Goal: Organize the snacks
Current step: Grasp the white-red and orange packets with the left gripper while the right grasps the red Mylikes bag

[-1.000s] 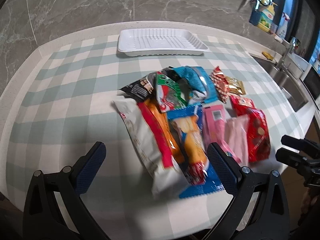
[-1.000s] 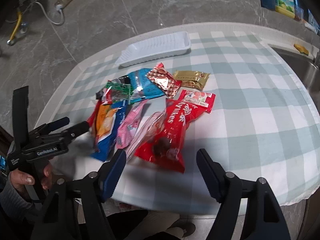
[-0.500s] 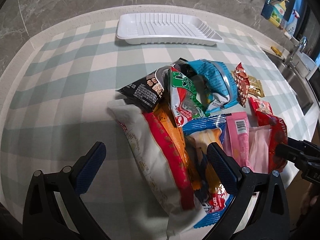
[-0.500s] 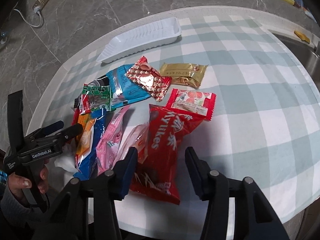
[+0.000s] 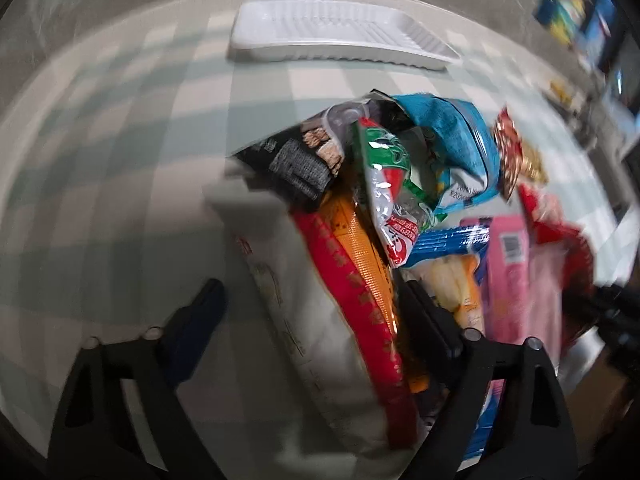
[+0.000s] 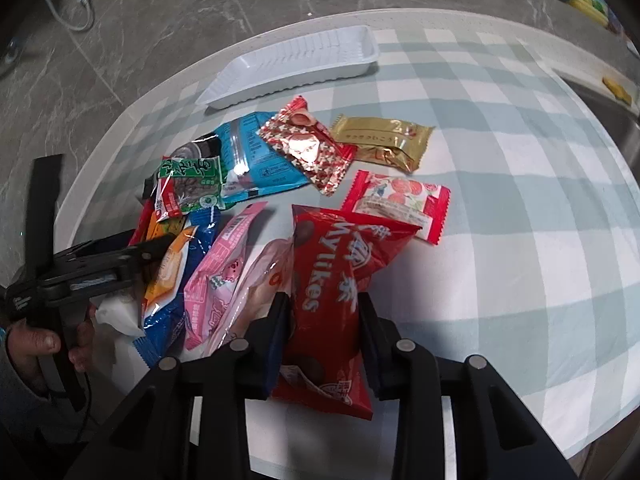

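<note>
Several snack packs lie heaped on a checked tablecloth point(image 6: 540, 184). A white tray point(image 6: 296, 64) point(image 5: 340, 36) stands behind the heap. My right gripper point(image 6: 322, 312) points steeply down, its jaws closing on the red Mylikes bag point(image 6: 332, 264), and both pads touch the bag's sides. My left gripper point(image 5: 312, 308) straddles a white-and-red bag point(image 5: 320, 340) with an orange pack point(image 5: 360, 252) beside it. Its jaws are closing, and the left pad stands clear of the bag. The right wrist view shows the left gripper point(image 6: 152, 250) over the heap's left end.
A blue pack point(image 6: 256, 152), a red-and-silver pack point(image 6: 308, 148), a gold pack point(image 6: 384, 140), a peach-print pack point(image 6: 396, 200) and a pink pack point(image 6: 224, 276) lie around. A person's hand point(image 6: 36, 340) holds the left gripper. The table's front edge is close.
Both grippers have come down and forward onto the heap. The right jaws narrowed from wide open to touching the red bag. The left jaws narrowed a little.
</note>
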The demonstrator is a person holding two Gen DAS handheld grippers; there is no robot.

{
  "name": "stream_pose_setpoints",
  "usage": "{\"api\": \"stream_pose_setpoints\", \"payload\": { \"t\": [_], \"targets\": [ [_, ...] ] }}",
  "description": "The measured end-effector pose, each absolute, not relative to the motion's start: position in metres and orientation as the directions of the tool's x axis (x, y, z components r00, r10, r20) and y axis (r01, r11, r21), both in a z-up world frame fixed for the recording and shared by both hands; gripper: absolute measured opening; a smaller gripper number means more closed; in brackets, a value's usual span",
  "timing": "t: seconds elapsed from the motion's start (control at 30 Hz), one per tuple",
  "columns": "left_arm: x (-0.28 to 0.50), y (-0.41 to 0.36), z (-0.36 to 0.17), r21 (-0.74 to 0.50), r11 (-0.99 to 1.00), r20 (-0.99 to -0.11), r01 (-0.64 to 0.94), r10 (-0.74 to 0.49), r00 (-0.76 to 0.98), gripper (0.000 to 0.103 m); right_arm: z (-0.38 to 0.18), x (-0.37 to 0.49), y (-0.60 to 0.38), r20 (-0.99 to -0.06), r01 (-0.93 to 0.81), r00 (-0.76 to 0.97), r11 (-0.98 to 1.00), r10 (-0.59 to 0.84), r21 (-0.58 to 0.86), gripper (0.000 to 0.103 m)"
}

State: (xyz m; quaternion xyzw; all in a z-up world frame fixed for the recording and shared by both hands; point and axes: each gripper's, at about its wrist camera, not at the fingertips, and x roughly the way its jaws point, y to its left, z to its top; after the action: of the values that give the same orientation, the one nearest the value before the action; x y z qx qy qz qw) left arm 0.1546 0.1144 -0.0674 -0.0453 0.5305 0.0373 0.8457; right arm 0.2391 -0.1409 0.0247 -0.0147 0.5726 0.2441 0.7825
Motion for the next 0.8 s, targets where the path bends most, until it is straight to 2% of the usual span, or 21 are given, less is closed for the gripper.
{"api": "stream_pose_setpoints", "payload": {
  "t": [0.1, 0.3, 0.37, 0.4, 0.57, 0.8],
  "targets": [
    [0.154, 0.106, -0.066, -0.008, 0.997, -0.898, -0.075, 0.026, 0.438, 0.065, 0.025, 0.239, -0.139, -0.904, -0.414, 0.228, 0.876, 0.362, 0.247, 0.034],
    [0.154, 0.113, -0.065, -0.03, 0.996, -0.898, -0.082, 0.01, 0.441, 0.051, 0.026, 0.24, -0.14, -0.901, -0.427, 0.229, 0.87, 0.368, 0.246, 0.032],
    [0.152, 0.117, -0.064, -0.048, 0.995, -0.896, -0.088, -0.004, 0.443, 0.043, 0.027, 0.239, -0.14, -0.9, -0.43, 0.228, 0.868, 0.371, 0.248, 0.032],
    [0.151, 0.118, -0.063, -0.047, 0.995, -0.897, -0.09, -0.002, 0.442, 0.036, 0.027, 0.239, -0.141, -0.899, -0.43, 0.229, 0.868, 0.373, 0.25, 0.032],
    [0.147, 0.133, -0.06, -0.138, 0.984, -0.891, -0.114, -0.073, 0.449, 0.034, 0.029, 0.238, -0.143, -0.896, -0.428, 0.229, 0.866, 0.38, 0.258, 0.031],
    [0.142, 0.137, -0.059, -0.174, 0.974, -0.891, -0.142, -0.095, 0.443, 0.033, 0.033, 0.239, -0.152, -0.885, -0.418, 0.236, 0.864, 0.401, 0.28, 0.031]
  ]
}}
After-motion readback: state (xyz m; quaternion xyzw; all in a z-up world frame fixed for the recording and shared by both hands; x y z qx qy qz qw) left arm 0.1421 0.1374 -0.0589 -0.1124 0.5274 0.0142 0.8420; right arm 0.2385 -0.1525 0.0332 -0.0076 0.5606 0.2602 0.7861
